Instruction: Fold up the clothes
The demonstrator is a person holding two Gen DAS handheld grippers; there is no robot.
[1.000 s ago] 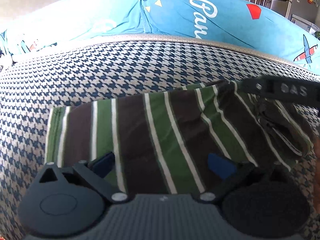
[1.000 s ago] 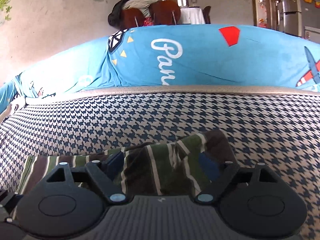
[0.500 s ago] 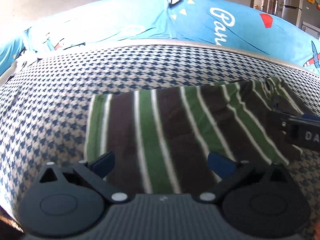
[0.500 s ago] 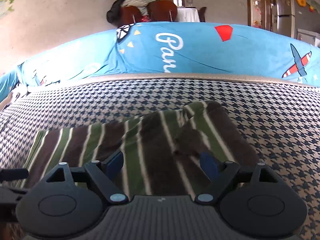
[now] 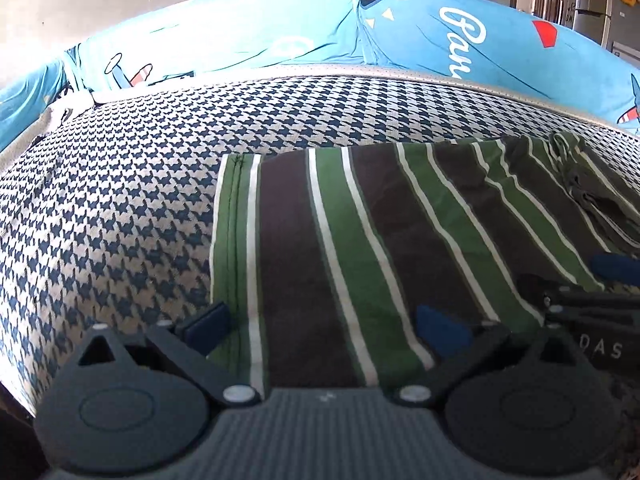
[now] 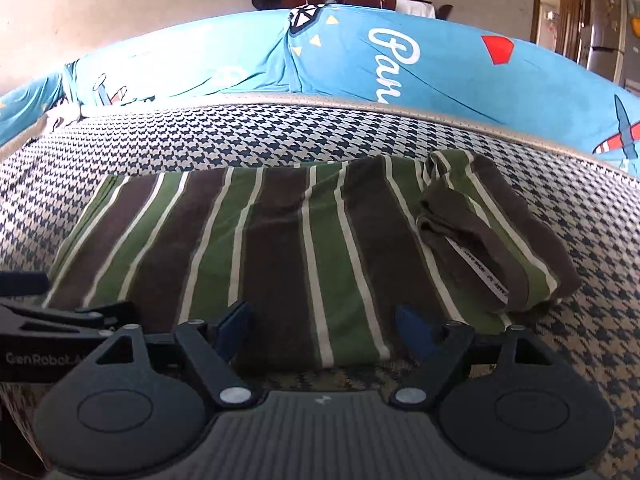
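Two claws hang wide over the near edge of the striped shirt (image 6: pixel 304 248). The left claw (image 5: pixel 324 326) grips nothing. The right claw (image 6: pixel 326 330) is likewise empty.

Bare houndstooth cushion (image 5: pixel 120 208) lies open left of the striped shirt (image 5: pixel 360 240); a blue-covered backrest (image 5: pixel 280 40) walls off the space behind it.

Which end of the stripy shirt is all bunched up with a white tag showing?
The collar end of the striped shirt, on the right in the right wrist view. Its brown neckband is folded over with a white label on it. The opposite end lies flat with a straight hem.
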